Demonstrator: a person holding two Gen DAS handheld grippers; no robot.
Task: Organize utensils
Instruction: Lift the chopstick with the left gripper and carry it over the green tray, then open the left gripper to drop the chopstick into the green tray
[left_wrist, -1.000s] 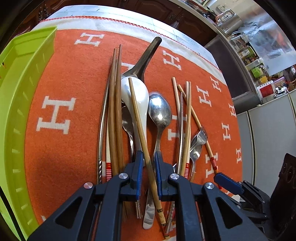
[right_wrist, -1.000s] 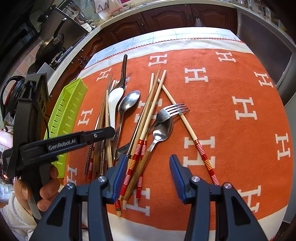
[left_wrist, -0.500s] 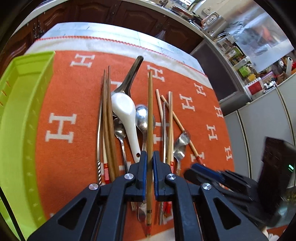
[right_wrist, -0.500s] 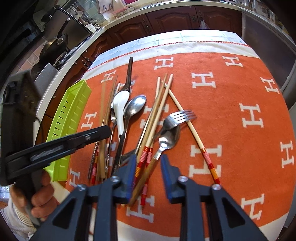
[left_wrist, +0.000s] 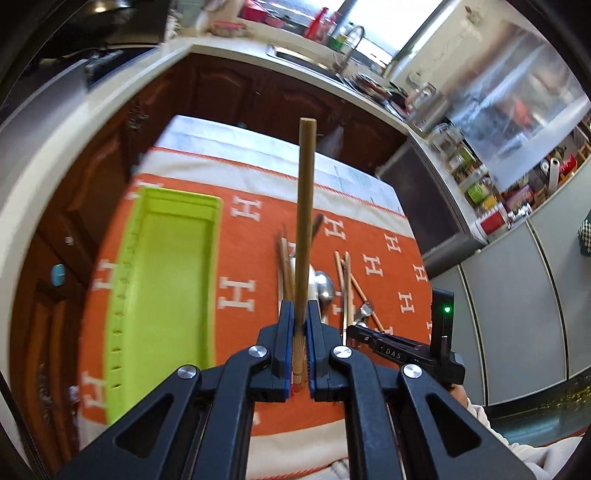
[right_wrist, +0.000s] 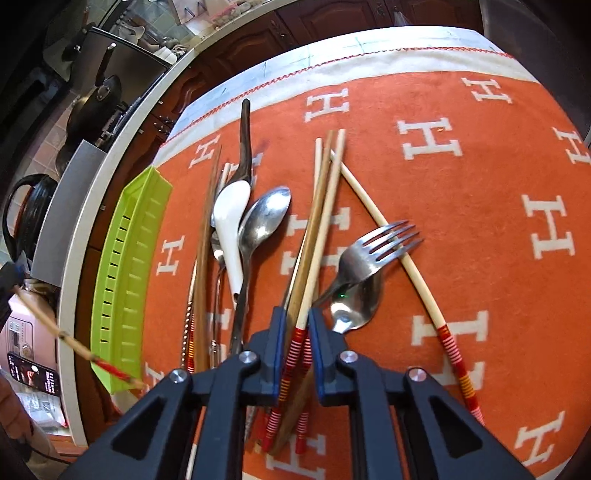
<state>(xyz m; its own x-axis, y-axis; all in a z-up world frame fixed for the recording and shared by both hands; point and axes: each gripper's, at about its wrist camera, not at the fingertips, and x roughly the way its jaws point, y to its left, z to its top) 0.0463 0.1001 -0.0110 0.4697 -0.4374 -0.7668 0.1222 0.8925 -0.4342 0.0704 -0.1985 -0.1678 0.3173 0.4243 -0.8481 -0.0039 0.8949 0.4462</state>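
My left gripper (left_wrist: 298, 310) is shut on one wooden chopstick (left_wrist: 306, 206) and holds it high above the table, pointing away from me. That chopstick (right_wrist: 74, 343) also shows at the left of the right wrist view, near the lime green tray (right_wrist: 125, 266). My right gripper (right_wrist: 296, 317) is low over the pile, its jaws closing on a pair of chopsticks with red-striped ends (right_wrist: 314, 240), which lie on the cloth. The pads touch both sides of the pair. A fork (right_wrist: 373, 251) and a metal spoon (right_wrist: 356, 299) lie just to their right.
The orange cloth (right_wrist: 461, 221) also carries a white ceramic spoon (right_wrist: 231, 221), a large metal spoon (right_wrist: 264, 218), a black-handled ladle (right_wrist: 244, 140), dark chopsticks (right_wrist: 203, 258) and one loose striped chopstick (right_wrist: 406, 266). The green tray (left_wrist: 173, 280) lies along the table's left edge.
The left gripper has risen far above the table with its chopstick, and the tray now shows whole below it. The right gripper's jaws have narrowed from wide apart onto the striped chopsticks.
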